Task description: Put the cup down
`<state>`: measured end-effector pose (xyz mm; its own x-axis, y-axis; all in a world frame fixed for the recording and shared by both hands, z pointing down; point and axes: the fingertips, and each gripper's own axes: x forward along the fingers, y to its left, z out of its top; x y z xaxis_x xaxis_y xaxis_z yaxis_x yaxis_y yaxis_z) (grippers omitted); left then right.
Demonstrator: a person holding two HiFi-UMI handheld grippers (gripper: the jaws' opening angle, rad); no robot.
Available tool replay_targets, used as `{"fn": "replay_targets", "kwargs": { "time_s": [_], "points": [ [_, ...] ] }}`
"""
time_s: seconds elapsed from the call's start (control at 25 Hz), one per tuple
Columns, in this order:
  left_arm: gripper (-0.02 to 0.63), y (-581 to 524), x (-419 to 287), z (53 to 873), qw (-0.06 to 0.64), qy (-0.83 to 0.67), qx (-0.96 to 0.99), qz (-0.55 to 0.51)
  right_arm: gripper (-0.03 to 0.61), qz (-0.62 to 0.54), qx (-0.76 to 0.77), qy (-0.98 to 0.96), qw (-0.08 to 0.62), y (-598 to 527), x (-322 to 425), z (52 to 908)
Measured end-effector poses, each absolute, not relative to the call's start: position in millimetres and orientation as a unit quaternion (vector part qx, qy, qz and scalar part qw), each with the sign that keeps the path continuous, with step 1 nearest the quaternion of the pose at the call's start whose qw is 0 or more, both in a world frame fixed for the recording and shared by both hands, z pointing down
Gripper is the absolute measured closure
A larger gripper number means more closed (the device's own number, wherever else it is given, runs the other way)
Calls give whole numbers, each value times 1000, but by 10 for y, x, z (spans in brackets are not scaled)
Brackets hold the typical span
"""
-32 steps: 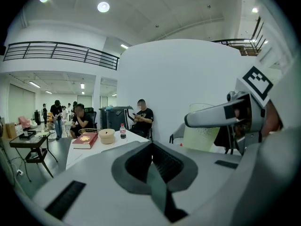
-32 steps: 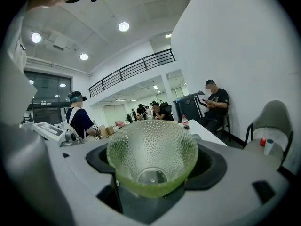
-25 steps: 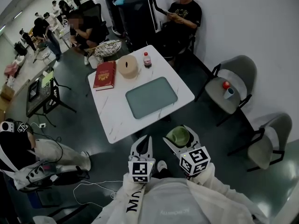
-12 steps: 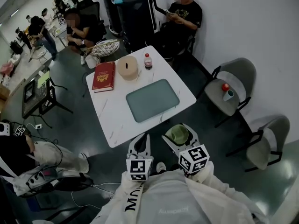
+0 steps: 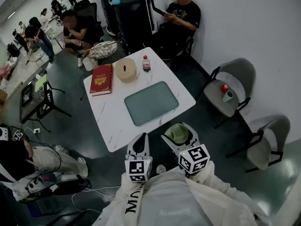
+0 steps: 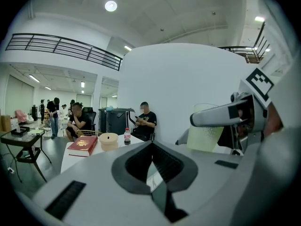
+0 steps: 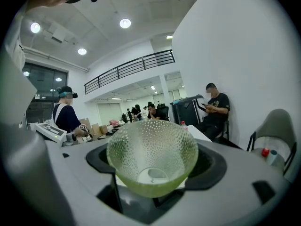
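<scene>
- Cup point(image 7: 151, 159), in your right gripper point(image 7: 153, 169): pale green, translucent, dimpled all over with fine dots.
- Your right gripper and left gripper point(image 6: 151, 150): light grey shells with black jaw pads. Each marker cube is white with black squares.
- Your sleeves point(image 5: 221, 197): off-white, with black lettering on the left one.
- Table point(image 5: 113, 122): white, with thin grey veining like marble.
- Mat point(image 5: 151, 102): plain, muted grey-green.
- Book point(image 5: 101, 79): red, with what looks like a gold emblem, too small for you to be sure.
- Round box point(image 5: 126, 69): tan.
- Bottle point(image 5: 146, 62): red label.
- Chairs point(image 5: 235, 81): grey shells on black frames.
- Floor point(image 5: 94, 140): dark grey-green.
</scene>
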<state>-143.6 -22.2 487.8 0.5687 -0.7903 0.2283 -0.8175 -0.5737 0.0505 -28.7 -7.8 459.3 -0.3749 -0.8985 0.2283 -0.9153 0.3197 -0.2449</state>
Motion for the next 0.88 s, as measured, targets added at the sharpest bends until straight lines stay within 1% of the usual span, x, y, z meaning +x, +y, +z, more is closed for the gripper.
{"fn": "replay_targets", "kwargs": {
  "time_s": [0.24,0.88],
  "points": [
    [603,-347,-1384,4899,71,-454,882,105,178,175,560,-809,18,-248,-227,4618],
    [603,-1232,-1158,5053,84,-466,872,122,178,186,539,-821,31,-1225,-26,4777]
  ]
}}
